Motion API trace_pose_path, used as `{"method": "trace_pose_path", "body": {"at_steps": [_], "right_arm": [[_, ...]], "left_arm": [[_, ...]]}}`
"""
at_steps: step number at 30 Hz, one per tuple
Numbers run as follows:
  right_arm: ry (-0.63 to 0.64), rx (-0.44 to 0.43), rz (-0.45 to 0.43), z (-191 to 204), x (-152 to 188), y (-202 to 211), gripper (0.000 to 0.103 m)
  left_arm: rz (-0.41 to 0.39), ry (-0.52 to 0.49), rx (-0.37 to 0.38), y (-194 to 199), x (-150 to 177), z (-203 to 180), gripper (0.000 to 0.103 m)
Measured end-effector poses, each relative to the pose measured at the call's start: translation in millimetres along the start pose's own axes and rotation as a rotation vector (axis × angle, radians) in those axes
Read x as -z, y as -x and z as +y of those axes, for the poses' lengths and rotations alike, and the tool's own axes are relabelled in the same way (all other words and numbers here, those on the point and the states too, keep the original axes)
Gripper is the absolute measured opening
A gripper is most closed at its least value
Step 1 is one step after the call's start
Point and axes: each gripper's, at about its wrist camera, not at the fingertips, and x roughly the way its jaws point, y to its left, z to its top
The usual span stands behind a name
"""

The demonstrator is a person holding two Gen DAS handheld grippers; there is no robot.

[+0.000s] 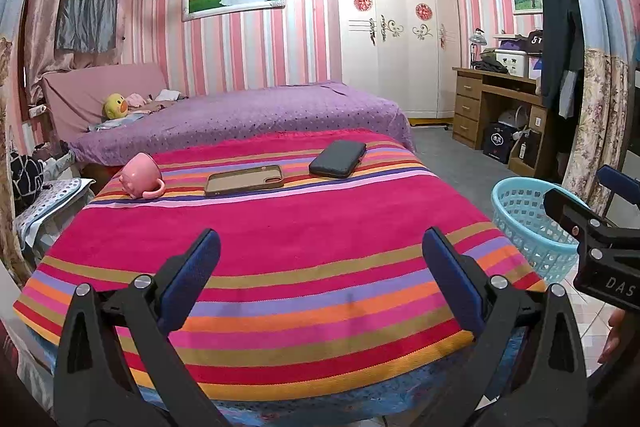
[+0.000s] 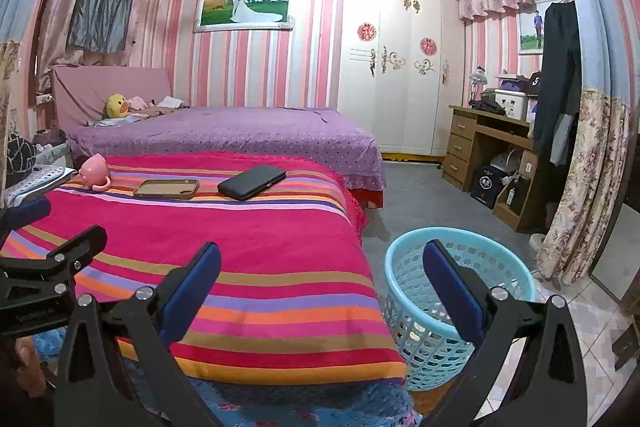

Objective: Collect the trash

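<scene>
A table under a striped red, pink and orange cloth (image 1: 280, 247) fills the left wrist view. At its far end lie a pink mug (image 1: 140, 175) tipped on its side, a brown phone case (image 1: 244, 179) and a black wallet-like case (image 1: 338, 158). My left gripper (image 1: 320, 275) hovers open over the near half of the cloth, holding nothing. A light blue plastic basket (image 2: 420, 347) stands on the floor off the table's right corner. My right gripper (image 2: 320, 287) is open and empty, one finger over the cloth (image 2: 260, 247) and the other over the basket.
A purple bed (image 1: 256, 115) with a yellow plush toy (image 1: 114, 106) lies behind the table. A white wardrobe (image 2: 392, 87) and a wooden desk (image 2: 480, 147) stand at the back right. Floral curtains (image 2: 584, 187) hang near the basket. Grey floor (image 2: 416, 195) lies between bed and desk.
</scene>
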Motion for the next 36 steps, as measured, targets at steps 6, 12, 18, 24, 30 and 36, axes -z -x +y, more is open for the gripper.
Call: {"method": "trace_pose_path", "body": {"at_steps": [6,12,18,24,30,36], "right_arm": [[0.001,-0.001,0.000,-0.9,-0.2,0.1,0.099],[0.013,0.001,-0.006,-1.1,-0.6,1.0,0.099],[0.014,0.000,-0.006,-2.2,0.1,1.0,0.099],[0.015,0.001,-0.007,-1.1,0.1,1.1,0.099],[0.015,0.001,-0.007,-1.3,0.9,1.0,0.098],[0.016,0.000,-0.007,-0.7,0.8,0.8,0.099]], "left_arm": [[-0.003,0.003,-0.001,0.6,0.6,-1.0,0.098],[0.000,0.003,-0.003,0.5,0.1,-0.1,0.098],[0.001,0.004,-0.002,0.8,-0.5,0.2,0.098],[0.001,0.003,-0.003,1.0,-0.4,0.3,0.098],[0.000,0.004,-0.002,1.5,-0.6,0.6,0.098],[0.001,0.004,0.001,3.2,-1.4,0.0,0.098]]}}
